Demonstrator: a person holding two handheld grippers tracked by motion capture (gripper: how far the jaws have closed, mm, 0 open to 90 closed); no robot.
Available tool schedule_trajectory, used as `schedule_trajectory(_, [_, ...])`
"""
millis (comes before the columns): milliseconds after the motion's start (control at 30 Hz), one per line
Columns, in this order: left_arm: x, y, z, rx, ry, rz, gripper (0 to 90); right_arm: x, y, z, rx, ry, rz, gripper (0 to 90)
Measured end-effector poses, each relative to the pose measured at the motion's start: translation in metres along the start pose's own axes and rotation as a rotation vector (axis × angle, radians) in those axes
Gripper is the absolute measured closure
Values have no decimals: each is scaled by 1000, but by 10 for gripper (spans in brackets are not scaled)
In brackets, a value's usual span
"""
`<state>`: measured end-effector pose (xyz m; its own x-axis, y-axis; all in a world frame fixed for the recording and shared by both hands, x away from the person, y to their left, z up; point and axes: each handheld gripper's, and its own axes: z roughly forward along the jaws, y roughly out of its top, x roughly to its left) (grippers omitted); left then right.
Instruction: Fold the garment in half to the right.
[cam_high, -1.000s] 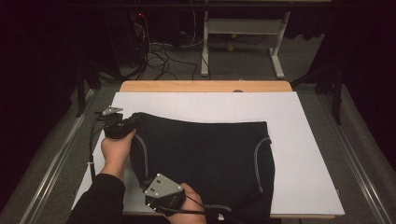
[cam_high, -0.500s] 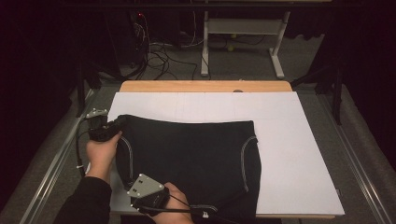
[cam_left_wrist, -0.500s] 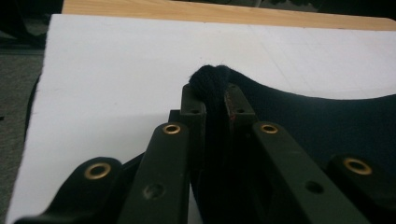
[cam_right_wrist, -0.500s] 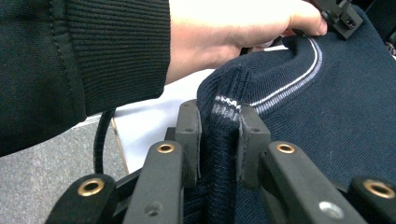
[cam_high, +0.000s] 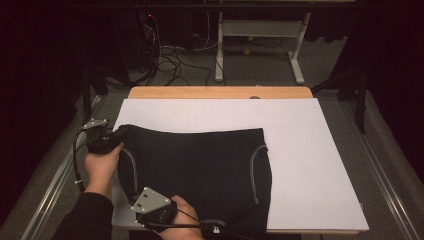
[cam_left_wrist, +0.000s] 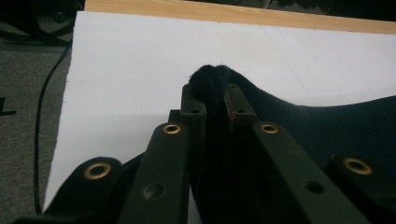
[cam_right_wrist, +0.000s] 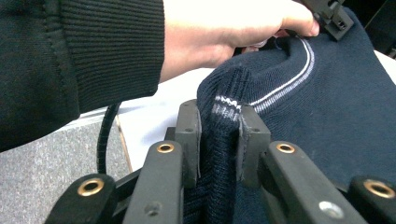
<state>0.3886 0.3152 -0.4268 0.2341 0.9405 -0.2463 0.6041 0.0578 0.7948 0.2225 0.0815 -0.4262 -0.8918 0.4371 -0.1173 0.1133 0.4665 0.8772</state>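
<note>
Reading from left to right, we see the left gripper (cam_high: 117, 136) pinching a bunched corner of the dark knit garment (cam_high: 200, 175); the cloth spreads away to its right over the white tabletop (cam_high: 310, 165). Nearer us, the right gripper (cam_high: 167, 212) is clamped on a ribbed, white-striped edge. We judge the garment soft, light and limp, best held at such hems. No label or writing is legible.

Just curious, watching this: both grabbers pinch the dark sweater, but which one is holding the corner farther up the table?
The left gripper. It clamps the far left corner of the dark sweater on the white board, while the right gripper grips knit at the near edge.
</note>
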Motion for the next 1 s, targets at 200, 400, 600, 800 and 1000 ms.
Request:
schedule_trajectory(200, [-13,5,1,-7,-9,3,781,-7,-3,-11,-7,-15,3,751])
schedule_trajectory(400, [-32,12,6,-15,-12,11,779,-14,-8,-26,-21,-43,9,750])
schedule_trajectory(600, [-56,21,11,-43,-24,49,780,-22,-13,-43,-51,-73,9,750])
schedule_trajectory(800, [-79,24,20,-83,-37,59,781,-30,-23,-61,-74,-117,16,750])
schedule_trajectory(1000, [-102,22,35,-107,-49,48,780,-39,-32,-75,-80,-144,35,750])
